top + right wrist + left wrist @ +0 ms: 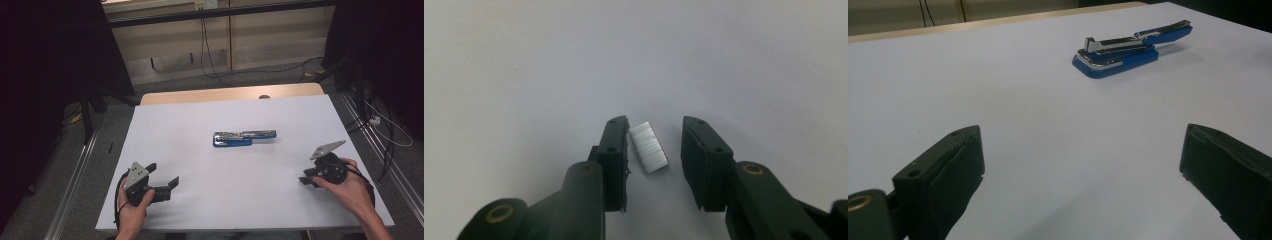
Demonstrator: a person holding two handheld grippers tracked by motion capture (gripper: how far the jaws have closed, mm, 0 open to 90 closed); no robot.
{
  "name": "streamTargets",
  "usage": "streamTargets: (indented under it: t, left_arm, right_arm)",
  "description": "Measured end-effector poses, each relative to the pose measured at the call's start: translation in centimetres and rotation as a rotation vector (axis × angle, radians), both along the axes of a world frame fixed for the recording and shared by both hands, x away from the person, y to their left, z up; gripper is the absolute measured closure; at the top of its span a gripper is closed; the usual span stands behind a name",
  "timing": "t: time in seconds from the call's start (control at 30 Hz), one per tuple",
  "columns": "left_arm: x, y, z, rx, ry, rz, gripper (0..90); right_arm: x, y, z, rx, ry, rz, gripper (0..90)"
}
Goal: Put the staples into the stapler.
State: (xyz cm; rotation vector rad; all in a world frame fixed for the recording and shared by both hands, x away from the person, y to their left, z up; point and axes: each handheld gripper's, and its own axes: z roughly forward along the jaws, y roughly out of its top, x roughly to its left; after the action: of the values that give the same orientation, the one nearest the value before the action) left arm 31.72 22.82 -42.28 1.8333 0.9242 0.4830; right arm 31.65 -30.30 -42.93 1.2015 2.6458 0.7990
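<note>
Two black jaws of the right gripper (654,147) rise from the bottom edge of the right gripper view, their lower parts cut off by the frame. Between them, at the centre of that view, lies a small silvery strip of staples (649,148) on the white tabletop (524,65). The strip lies slanted; its upper corner sits right against the pad on the picture's left, though whether it actually touches is hard to tell, and a clear gap separates it from the pad on the picture's right. The jaws are narrowed around the strip but not pinching it.

At the lower right of the high view the same gripper (306,181) is held low over the table in the person's right hand (350,187); its tips are dark and mostly hidden by its body, and the staples are too small to make out there.

At the lower left of the high view the left gripper (164,173) rests in the left hand (132,207), its jaws spread wide with nothing between them. In the left gripper view they enter at the lower left and lower right corners, both cut off.

A blue and chrome stapler (243,137), its top swung open flat, lies at the table's centre in the high view, and at the upper right of the left gripper view (1130,50), well apart from both grippers.
</note>
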Motion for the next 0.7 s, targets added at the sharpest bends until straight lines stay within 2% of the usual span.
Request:
streamTargets:
  t: [0.27,0.4,0.53,0.7]
  left_arm:
    - [0.0,-0.1,0.0,0.005,0.001,-0.005,4.3]
    - [0.0,0.0,0.0,0.004,0.007,-0.007,4.3]
    - [0.0,0.0,0.0,0.001,0.008,-0.005,4.3]
    - [0.0,0.1,0.0,-0.002,0.007,-0.005,4.3]
  right_arm:
    - [-0.1,0.4,0.1,-0.041,0.004,0.020,67.7]
    - [-0.1,1.1,0.2,-0.078,0.006,0.035,74.7]
    - [-0.2,1.2,0.2,-0.075,0.008,0.036,78.6]
    - [-0.1,0.8,0.0,-0.035,0.015,0.016,79.0]
